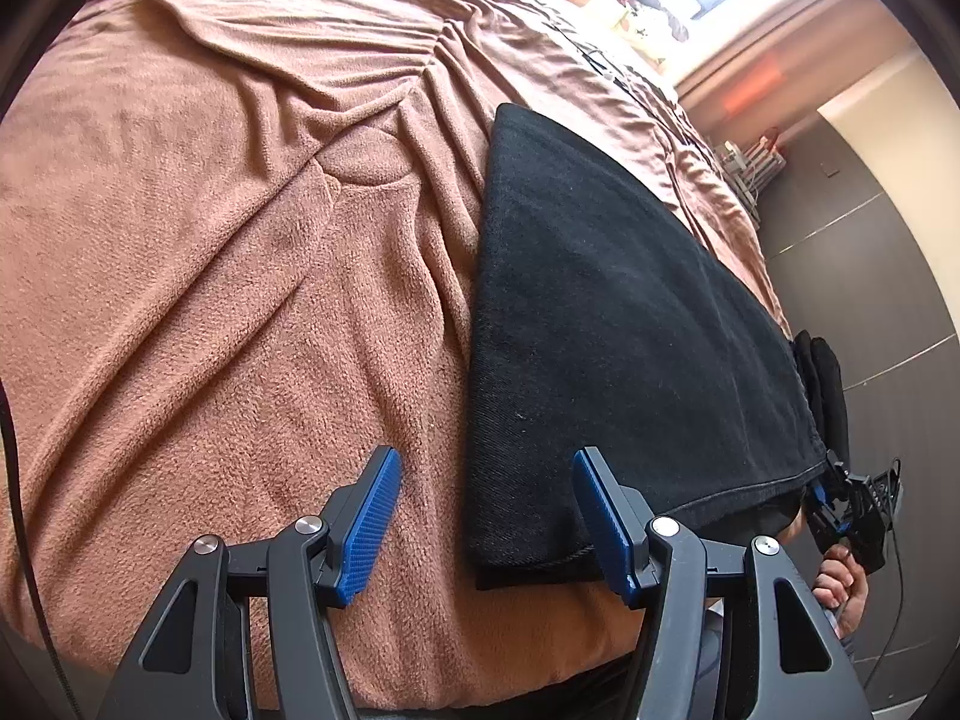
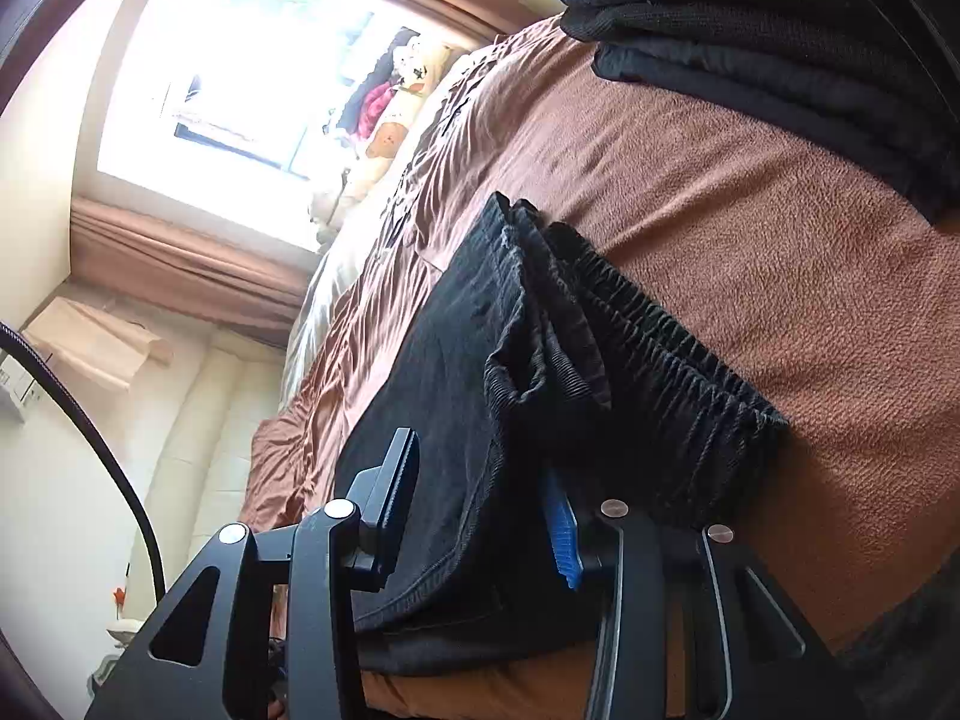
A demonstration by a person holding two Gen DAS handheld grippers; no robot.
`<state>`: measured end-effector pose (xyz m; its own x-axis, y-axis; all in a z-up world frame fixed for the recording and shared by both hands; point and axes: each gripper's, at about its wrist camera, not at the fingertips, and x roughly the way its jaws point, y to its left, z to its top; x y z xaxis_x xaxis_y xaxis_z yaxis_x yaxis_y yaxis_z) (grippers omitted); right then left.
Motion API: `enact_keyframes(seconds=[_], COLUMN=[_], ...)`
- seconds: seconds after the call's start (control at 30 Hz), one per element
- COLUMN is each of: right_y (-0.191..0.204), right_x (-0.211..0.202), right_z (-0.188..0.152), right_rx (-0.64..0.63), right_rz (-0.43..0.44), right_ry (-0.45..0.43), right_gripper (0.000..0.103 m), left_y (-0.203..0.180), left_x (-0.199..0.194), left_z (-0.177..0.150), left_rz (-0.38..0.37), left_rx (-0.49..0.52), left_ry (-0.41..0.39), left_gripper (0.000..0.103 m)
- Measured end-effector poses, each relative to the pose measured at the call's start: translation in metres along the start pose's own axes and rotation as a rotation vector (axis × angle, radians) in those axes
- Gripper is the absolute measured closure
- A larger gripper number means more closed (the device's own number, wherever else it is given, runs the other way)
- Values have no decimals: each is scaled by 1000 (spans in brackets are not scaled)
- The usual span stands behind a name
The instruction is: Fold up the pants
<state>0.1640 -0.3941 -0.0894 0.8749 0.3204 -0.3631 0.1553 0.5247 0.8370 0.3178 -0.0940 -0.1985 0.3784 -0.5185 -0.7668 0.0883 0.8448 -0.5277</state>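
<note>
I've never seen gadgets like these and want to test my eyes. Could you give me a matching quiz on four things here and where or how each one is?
1 left gripper
2 right gripper
3 pants
4 stuffed toys

A by the window
B black, folded on the brown blanket
C open over the pants' near corner
D closed around the pants' waistband end

Pairs: 1-C, 2-D, 3-B, 4-A.

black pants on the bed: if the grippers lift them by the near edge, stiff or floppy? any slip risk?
Likely floppy: the black pants lie flat and follow the brown blanket, so the far part would probably sag. Likely bulky at the gathered elastic waistband, where layers stack between the right gripper fingers. Slip seems unlikely: the weave looks coarse and the pads are ribbed.
</note>
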Motion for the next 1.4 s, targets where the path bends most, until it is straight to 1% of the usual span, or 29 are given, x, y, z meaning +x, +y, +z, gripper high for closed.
enact_keyframes(seconds=[0.1,0.2,0.3,0.37,0.4,0.43,0.5,0.53,0.73,0.87,1.07,1.3,1.4], right_y=[-8,-8,-2,6,6,9,11,18,51,64,56,33,28], right_x=[13,18,20,18,17,17,6,6,-21,-33,-42,-39,-36], right_z=[-6,-8,-2,2,3,5,2,3,-4,-5,0,0,-1], right_rx=[-5,-14,-37,-46,-43,-39,-40,-52,-134,-156,-137,-68,-38], right_rz=[-37,-44,-79,-105,-129,-148,-152,-153,-147,-149,-179,-222,-234], right_ry=[40,28,12,8,5,2,-16,-23,-54,-56,-47,21,34], right_gripper=[65,65,65,74,87,95,99,100,102,102,102,102,102], left_y=[-1,-2,-5,-7,-8,-9,-10,-11,-10,-7,-3,-7,-10], left_x=[1,4,6,8,8,9,9,9,9,8,4,0,1], left_z=[0,1,2,1,2,2,2,2,2,3,2,2,5], left_rz=[4,11,24,32,34,36,40,41,42,31,10,-7,-31], left_rx=[1,-1,7,16,21,23,31,36,37,28,13,19,12], left_ry=[3,9,15,17,19,20,19,17,13,11,5,5,15], left_gripper=[41,41,41,41,41,41,41,42,42,42,42,42,43])
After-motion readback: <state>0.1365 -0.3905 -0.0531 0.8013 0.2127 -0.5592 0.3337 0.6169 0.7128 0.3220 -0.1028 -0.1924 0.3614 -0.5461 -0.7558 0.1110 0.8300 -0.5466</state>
